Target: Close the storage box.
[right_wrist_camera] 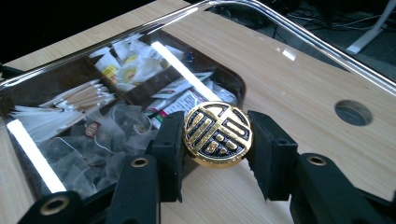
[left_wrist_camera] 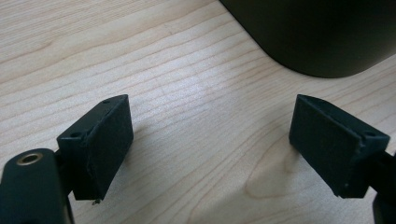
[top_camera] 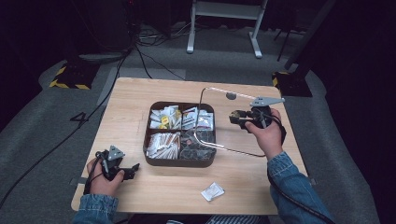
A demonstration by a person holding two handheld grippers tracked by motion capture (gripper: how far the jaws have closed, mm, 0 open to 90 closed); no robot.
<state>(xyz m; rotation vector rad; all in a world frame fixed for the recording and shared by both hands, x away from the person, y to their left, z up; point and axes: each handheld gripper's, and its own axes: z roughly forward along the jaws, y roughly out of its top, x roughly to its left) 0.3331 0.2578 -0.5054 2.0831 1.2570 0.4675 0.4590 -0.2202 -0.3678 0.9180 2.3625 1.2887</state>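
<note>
A pale wooden surface point(top_camera: 140, 98) carries a dark divided tray point(top_camera: 180, 162) of sachets and tea bags. Above it, tilted and lifted to the tray's right, hangs its clear lid point(top_camera: 205, 100). The right gripper view reveals what the high view cannot: the right hand-held gripper point(right_wrist_camera: 217, 135) clamps the lid's round gold-and-black knob point(right_wrist_camera: 217, 134) between its pads. At the surface's near left corner, the left hand-held gripper point(top_camera: 134, 168) rests low; its own view shows its jaws spread wide over bare wood beside the tray's dark wall. One loose sachet point(top_camera: 212, 191) lies near the front edge.
</note>
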